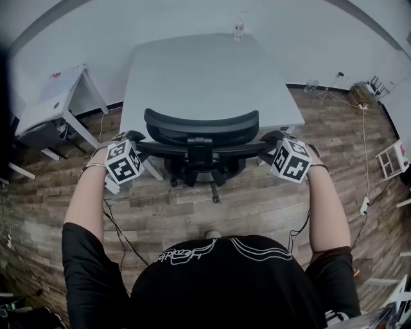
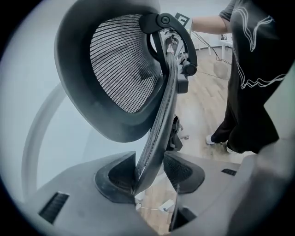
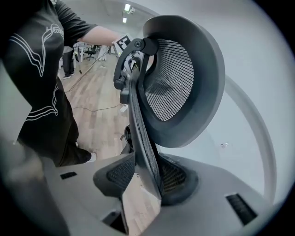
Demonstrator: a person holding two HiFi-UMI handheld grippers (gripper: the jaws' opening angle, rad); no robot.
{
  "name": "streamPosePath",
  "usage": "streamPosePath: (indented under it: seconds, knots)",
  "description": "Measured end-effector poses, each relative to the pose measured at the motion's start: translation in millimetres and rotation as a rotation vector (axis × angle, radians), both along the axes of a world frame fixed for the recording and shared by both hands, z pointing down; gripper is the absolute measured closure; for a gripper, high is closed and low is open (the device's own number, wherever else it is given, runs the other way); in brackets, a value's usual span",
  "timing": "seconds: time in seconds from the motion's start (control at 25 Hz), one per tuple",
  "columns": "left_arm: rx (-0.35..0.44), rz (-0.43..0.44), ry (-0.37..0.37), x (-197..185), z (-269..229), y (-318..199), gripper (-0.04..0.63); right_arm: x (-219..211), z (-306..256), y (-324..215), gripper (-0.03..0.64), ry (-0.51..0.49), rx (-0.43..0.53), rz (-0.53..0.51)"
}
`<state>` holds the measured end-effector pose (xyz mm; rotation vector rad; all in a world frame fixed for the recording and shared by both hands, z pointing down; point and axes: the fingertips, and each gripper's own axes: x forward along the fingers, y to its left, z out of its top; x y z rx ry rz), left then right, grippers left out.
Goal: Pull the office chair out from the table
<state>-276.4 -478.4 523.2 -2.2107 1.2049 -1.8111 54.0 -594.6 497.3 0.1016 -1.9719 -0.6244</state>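
Left gripper (image 2: pixel 148 175) and right gripper (image 3: pixel 146 177) jaws clamped on the office chair (image 1: pixel 200 132) backrest's side edges, at the table (image 1: pixel 199 71). Pull straight back, both evenly.

A grey-brown wood-plank floor (image 1: pixel 257 205) fills the head view. A plain white wall (image 1: pixel 192 16) runs across twelve o'clock, with a dark baseboard (image 1: pixel 327 87) at its foot towards two o'clock. A small white side desk (image 1: pixel 58 103) stands at ten o'clock. A loose cable (image 1: pixel 363 148) trails over the planks at three o'clock, near a white rack (image 1: pixel 390 160). In the right gripper view, ceiling lights (image 3: pixel 126 7) glow at twelve o'clock.
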Motion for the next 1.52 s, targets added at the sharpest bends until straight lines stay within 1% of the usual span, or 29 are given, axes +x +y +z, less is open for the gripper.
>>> streamPosePath:
  seconds: [0.2, 0.6, 0.68, 0.8, 0.92, 1.16, 1.28, 1.44, 1.52]
  knots:
    - [0.011, 0.029, 0.009, 10, -4, 13, 0.416, 8, -3, 9, 0.430, 0.023, 0.020, 0.029]
    - [-0.013, 0.059, 0.003, 17, -17, 30, 0.419, 7, -14, 15, 0.416, 0.102, 0.085, 0.127]
    - [-0.003, 0.066, -0.004, 19, -19, 34, 0.419, 10, -17, 22, 0.410, 0.075, 0.104, 0.150]
    - [0.026, 0.073, -0.017, 24, -19, 45, 0.418, 17, -18, 37, 0.396, 0.002, 0.147, 0.186]
    - [0.056, 0.078, -0.034, 33, -11, 73, 0.417, 27, -9, 71, 0.391, -0.021, 0.171, 0.209]
    - [0.072, 0.078, -0.063, 21, -6, 108, 0.416, 18, -6, 118, 0.391, -0.041, 0.163, 0.209]
    - [0.088, 0.068, -0.064, 18, -6, 127, 0.411, 16, -6, 141, 0.391, -0.036, 0.138, 0.200]
    - [0.128, 0.060, -0.056, 17, -8, 152, 0.405, 16, -4, 169, 0.393, -0.022, 0.102, 0.195]
    - [0.131, 0.056, -0.054, 19, -7, 164, 0.403, 17, -4, 178, 0.393, -0.007, 0.088, 0.196]
